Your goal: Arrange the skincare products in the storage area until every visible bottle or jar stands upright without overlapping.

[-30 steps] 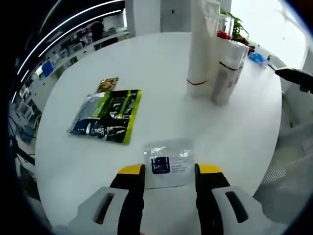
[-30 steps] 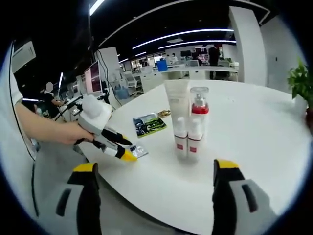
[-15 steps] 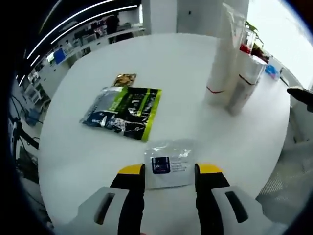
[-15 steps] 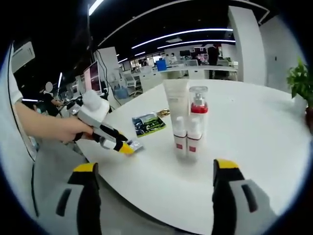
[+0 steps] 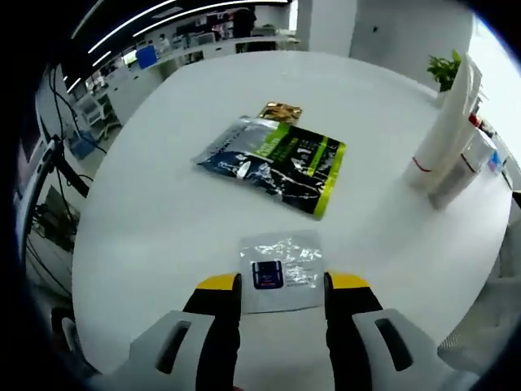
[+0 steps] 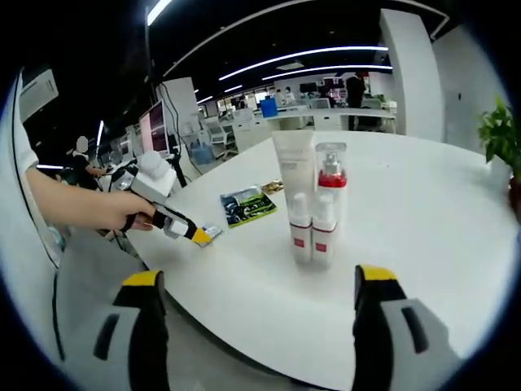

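Observation:
A small clear sachet (image 5: 281, 271) with a dark label sits between the jaws of my left gripper (image 5: 282, 283), which is shut on it just above the white round table (image 5: 146, 236). In the right gripper view the left gripper (image 6: 199, 236) is held by a hand at the table's left edge, with the sachet (image 6: 212, 232) at its tip. A tall white tube (image 6: 293, 171), a pump bottle with a red collar (image 6: 330, 179) and two small white bottles (image 6: 313, 235) stand upright together mid-table. My right gripper (image 6: 260, 281) is open before the table's near edge, holding nothing.
A green and black pouch (image 5: 275, 161) lies flat on the table with a small gold packet (image 5: 280, 112) behind it. The tube and a bottle (image 5: 456, 159) stand at the right. A potted plant (image 6: 501, 134) is at the far right. Office desks lie beyond.
My left gripper has carried the sachet left, away from the bottles, toward the table's edge. The right gripper has stayed put.

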Demonstrator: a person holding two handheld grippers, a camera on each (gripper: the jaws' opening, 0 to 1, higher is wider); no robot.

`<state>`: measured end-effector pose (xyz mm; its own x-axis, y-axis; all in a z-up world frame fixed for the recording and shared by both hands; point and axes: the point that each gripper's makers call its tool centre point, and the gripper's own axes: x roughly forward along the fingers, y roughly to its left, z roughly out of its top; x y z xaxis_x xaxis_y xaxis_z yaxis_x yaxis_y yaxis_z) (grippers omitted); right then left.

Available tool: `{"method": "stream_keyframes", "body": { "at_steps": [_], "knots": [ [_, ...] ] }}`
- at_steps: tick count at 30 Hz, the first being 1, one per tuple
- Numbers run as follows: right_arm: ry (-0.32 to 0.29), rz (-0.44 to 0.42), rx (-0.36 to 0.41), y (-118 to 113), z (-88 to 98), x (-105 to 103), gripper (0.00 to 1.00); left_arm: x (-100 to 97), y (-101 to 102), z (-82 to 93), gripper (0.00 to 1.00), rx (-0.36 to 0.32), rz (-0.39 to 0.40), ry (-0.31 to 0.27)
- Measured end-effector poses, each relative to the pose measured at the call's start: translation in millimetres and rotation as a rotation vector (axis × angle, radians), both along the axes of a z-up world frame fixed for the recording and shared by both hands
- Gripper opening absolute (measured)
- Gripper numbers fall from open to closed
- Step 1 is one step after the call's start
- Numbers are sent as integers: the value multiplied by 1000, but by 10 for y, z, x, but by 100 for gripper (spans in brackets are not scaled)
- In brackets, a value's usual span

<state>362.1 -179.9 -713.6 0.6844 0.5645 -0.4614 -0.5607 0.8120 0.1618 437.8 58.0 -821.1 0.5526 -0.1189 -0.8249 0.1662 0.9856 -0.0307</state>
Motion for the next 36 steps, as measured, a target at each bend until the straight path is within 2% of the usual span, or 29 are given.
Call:
{"method": "stream_keyframes", "body": {
  "at_steps": [8,18,32,36],
  "knots": [
    [2,-3,0,-6,-5,2,97,10,-18,-2,38,-8,38,1],
    [1,-5,1,-7,-3,6,97,21,-21,-8,39,-10,30,5],
    [-6,-3,2,-5,7,12,97,-14,39,33,49,-6,24,-6],
    [-10,-3,2,-5,12,13,97,-41,29,70,53,-26,10,-14]
  ]
}}
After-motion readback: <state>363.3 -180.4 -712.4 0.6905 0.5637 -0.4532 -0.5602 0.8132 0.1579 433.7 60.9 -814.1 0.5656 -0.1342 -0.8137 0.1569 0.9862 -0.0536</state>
